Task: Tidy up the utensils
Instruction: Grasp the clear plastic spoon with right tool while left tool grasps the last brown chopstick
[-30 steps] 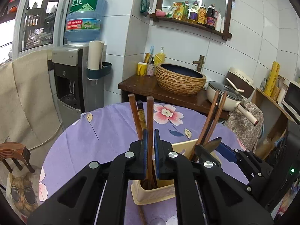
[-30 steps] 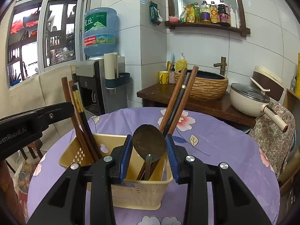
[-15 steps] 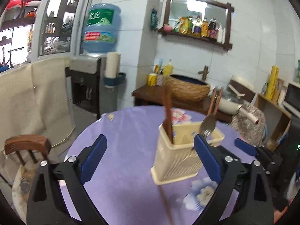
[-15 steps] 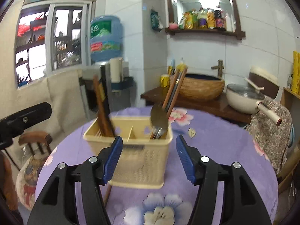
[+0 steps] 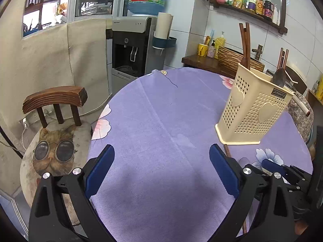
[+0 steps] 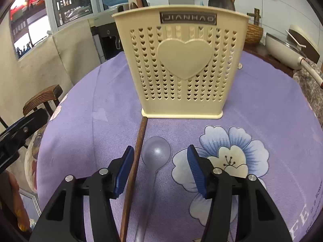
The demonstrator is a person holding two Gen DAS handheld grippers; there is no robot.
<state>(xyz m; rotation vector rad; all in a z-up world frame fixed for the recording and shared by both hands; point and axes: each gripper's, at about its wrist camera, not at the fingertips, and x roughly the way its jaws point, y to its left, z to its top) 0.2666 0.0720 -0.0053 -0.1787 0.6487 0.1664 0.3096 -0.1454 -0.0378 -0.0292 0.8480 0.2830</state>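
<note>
A cream perforated utensil holder [image 6: 181, 64] stands on the purple tablecloth; it also shows at the right of the left wrist view [image 5: 252, 109]. Wooden chopsticks [image 5: 244, 44] and a dark metal spoon [image 5: 279, 77] stand in it. A translucent spoon [image 6: 155, 154] and a wooden chopstick [image 6: 134, 167] lie on the cloth in front of the holder, between my right gripper's open fingers. My right gripper [image 6: 160, 170] is open and empty, low over them. My left gripper [image 5: 161, 171] is wide open and empty over bare cloth, left of the holder.
A round table with a purple flowered cloth [image 5: 161, 121]. A wooden chair with a cat cushion [image 5: 54, 121] stands at the left edge. A water dispenser [image 5: 133, 46] and a side table with a basket basin [image 5: 232, 58] stand behind. A white pot [image 6: 282, 48] sits at the far right.
Both grippers let go of the utensils in the holder, opened and pulled back and down. The right one now hovers over the spoon and chopstick lying on the cloth.
</note>
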